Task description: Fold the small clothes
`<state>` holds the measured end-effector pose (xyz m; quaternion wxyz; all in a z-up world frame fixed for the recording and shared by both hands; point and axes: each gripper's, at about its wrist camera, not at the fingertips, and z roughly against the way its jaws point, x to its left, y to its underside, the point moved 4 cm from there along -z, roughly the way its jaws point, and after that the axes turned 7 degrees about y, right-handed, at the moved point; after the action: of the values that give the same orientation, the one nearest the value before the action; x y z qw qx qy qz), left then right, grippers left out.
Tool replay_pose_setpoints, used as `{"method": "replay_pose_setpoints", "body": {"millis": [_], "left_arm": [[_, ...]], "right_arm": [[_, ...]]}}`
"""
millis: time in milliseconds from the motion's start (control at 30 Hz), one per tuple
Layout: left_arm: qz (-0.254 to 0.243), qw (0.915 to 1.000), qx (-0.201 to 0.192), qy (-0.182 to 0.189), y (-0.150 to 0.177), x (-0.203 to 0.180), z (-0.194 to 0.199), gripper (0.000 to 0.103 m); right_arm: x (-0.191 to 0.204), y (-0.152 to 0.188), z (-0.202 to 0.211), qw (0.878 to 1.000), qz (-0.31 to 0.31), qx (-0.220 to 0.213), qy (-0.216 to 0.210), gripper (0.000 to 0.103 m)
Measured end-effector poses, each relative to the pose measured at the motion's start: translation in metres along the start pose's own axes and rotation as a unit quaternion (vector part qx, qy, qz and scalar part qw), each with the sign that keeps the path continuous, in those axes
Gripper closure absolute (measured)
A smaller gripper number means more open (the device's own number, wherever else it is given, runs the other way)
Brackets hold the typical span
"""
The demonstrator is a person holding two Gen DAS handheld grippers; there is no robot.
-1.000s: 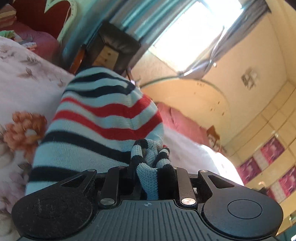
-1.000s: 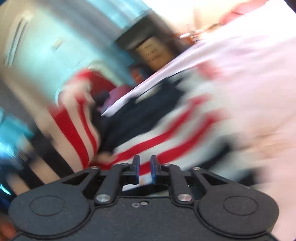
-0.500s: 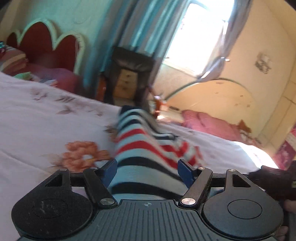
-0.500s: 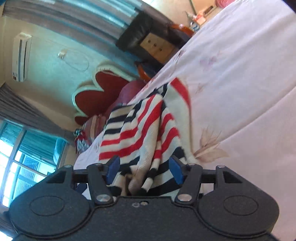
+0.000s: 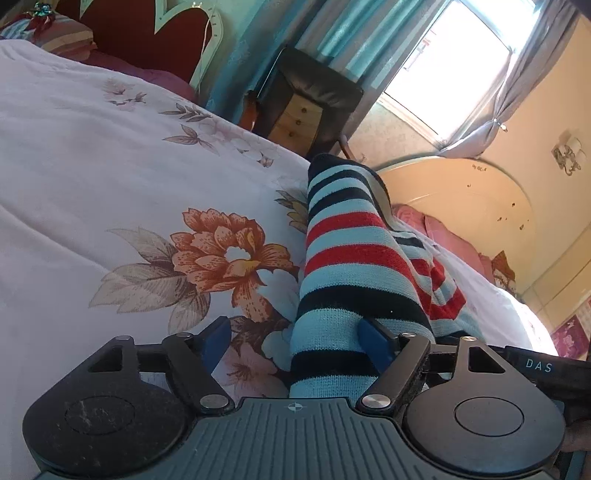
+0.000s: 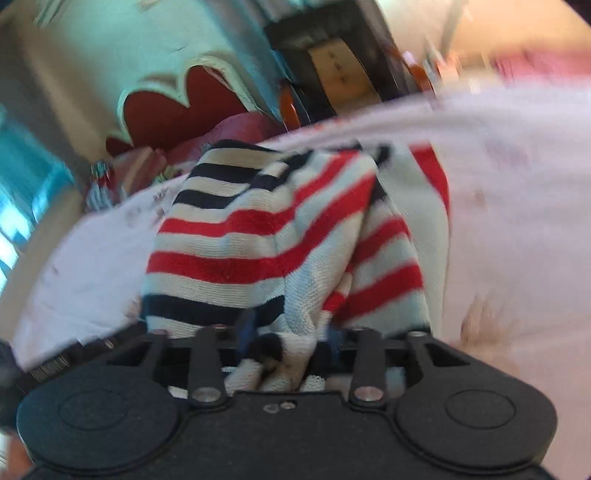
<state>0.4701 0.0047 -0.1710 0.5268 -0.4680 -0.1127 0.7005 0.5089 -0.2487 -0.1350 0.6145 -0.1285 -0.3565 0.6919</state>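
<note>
A small knit garment [image 5: 347, 258] striped pale blue, navy and red lies rumpled on the flowered bedsheet [image 5: 110, 166]. My left gripper [image 5: 295, 341] is low over its near end and its jaws are opening. The cloth runs between them beside the right pad [image 5: 373, 343], while the left pad [image 5: 216, 339] stands clear over the sheet. In the blurred right wrist view the same garment [image 6: 258, 236] rises in a heap. My right gripper [image 6: 286, 334] is closing, its blue pads squeezing a bunched fold of it.
The white sheet [image 6: 517, 184] spreads wide to both sides of the garment. A red scalloped headboard [image 5: 147, 33], a dark chair with a small drawer unit [image 5: 306, 110] and a bright curtained window [image 5: 454, 48] stand beyond the bed. Pink pillows [image 5: 443, 236] lie at the far right.
My left gripper let go of the bunched cloth, opened wide and drew back over the sheet. My right gripper opened around the garment, rolled, then closed in on a fold.
</note>
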Motion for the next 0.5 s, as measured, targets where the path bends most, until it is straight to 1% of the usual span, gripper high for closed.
{"method": "replay_pose_setpoints", "body": {"millis": [67, 133, 233, 267, 300, 333, 367, 400, 433, 467, 500], "left_arm": [[-0.022, 0.9998, 0.004, 0.000, -0.005, -0.009, -0.002, 0.027], [-0.045, 0.9990, 0.005, 0.004, -0.009, -0.023, -0.001, 0.027], [-0.075, 0.9970, 0.003, 0.022, -0.010, -0.048, -0.004, 0.027], [-0.085, 0.9960, 0.000, 0.027, -0.009, -0.055, -0.006, 0.027], [-0.101, 0.9947, 0.007, 0.019, -0.006, -0.061, -0.011, 0.027], [-0.120, 0.9925, 0.023, 0.000, -0.002, -0.066, -0.019, 0.027], [-0.130, 0.9909, 0.033, -0.011, 0.003, -0.068, -0.026, 0.027], [-0.134, 0.9903, 0.036, -0.010, 0.006, -0.068, -0.030, 0.027], [-0.127, 0.9913, 0.036, -0.005, 0.008, -0.068, -0.031, 0.027], [-0.119, 0.9922, 0.037, -0.003, 0.008, -0.067, -0.031, 0.027], [-0.120, 0.9920, 0.038, -0.002, 0.008, -0.067, -0.031, 0.027]], "right_arm": [[0.015, -0.001, 0.012, 0.997, 0.068, -0.038, 0.024, 0.079], [0.021, -0.002, 0.031, 0.987, 0.121, -0.088, 0.049, 0.080], [0.013, -0.005, 0.057, 0.978, 0.141, -0.140, 0.061, 0.080], [0.008, -0.006, 0.061, 0.978, 0.136, -0.149, 0.061, 0.080], [-0.003, -0.008, 0.065, 0.978, 0.125, -0.154, 0.058, 0.080], [-0.012, -0.008, 0.062, 0.981, 0.114, -0.149, 0.056, 0.080], [-0.021, -0.007, 0.052, 0.985, 0.101, -0.130, 0.054, 0.080], [-0.033, -0.004, 0.033, 0.990, 0.087, -0.103, 0.048, 0.080], [-0.040, 0.003, 0.019, 0.993, 0.076, -0.079, 0.048, 0.080], [-0.045, 0.007, 0.011, 0.994, 0.069, -0.070, 0.049, 0.079], [-0.046, 0.011, 0.010, 0.995, 0.058, -0.075, 0.043, 0.079]]}}
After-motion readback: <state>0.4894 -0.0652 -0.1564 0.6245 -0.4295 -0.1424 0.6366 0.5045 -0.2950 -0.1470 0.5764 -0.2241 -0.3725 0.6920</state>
